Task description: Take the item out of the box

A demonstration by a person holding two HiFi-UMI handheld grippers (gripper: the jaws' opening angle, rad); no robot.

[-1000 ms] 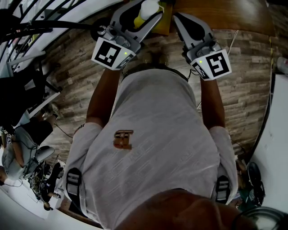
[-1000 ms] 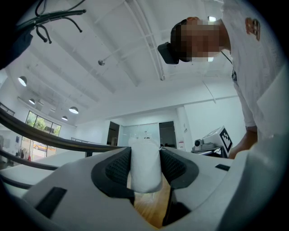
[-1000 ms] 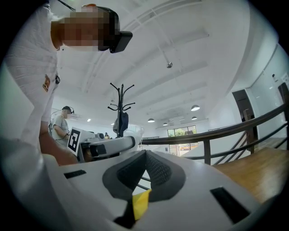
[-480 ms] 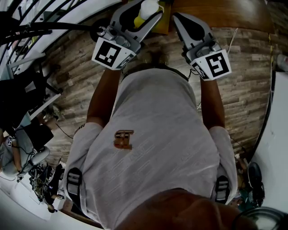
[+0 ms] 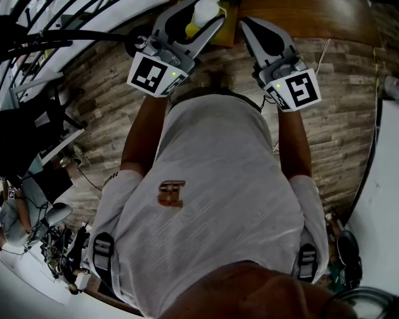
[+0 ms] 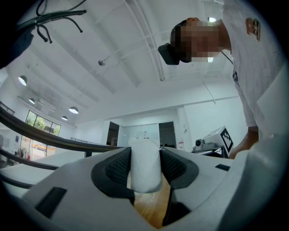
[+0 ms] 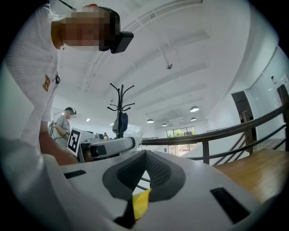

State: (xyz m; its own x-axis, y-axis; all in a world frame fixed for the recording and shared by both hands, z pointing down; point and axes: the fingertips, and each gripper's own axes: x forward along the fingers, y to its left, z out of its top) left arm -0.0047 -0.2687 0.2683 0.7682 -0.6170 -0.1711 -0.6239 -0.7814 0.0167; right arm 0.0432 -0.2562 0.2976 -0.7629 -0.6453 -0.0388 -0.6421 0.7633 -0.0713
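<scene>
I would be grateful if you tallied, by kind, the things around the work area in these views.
grippers: 2 (left gripper, right gripper)
white item: 1
yellow box: 1
table: 1
Total: 5

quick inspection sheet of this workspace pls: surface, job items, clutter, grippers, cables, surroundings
surface: wooden tabletop at the head view's top edge; plank floor below it.
job's things: white item in the left jaws; yellow box beside it, only partly in view.
clutter: gear heaped at the head view's lower left.
grippers: left gripper shut on the white item; right gripper shut, its tips together, with yellow showing in the gap behind them.
cables: black bundle at upper left; thin pale lead over the floor.
surroundings: coat stand, railing, another person in the background.
</scene>
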